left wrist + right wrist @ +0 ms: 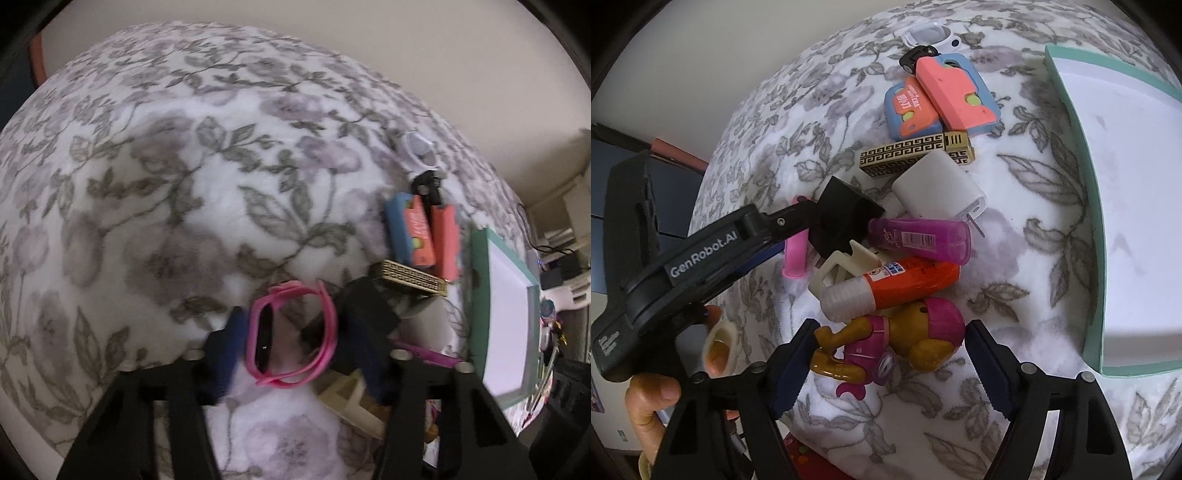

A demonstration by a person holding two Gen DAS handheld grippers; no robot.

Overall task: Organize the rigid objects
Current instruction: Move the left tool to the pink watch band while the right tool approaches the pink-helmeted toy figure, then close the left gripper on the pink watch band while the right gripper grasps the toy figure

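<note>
Pink rubber watch w/ black face [291,332] sits between left gripper [291,339] fingers, pads clenched on its band, just above floral fleece blanket [166,184]. Right gripper [882,365] stands wide, unclenched; its fingers straddle brown-and-pink plastic pup figure [894,343] w/o touching. Pup lies on blanket beside orange glue tube w/ white cap [890,288] and purple bottle [919,238]. Teal-rimmed white tray [1115,184] sits nearby.

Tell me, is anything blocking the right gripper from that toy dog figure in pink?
Nothing visible does. The brown-and-pink plastic toy dog already lies between the open right gripper's fingers, pads not yet touching. The orange glue stick with white cap lies just beyond it.
</note>
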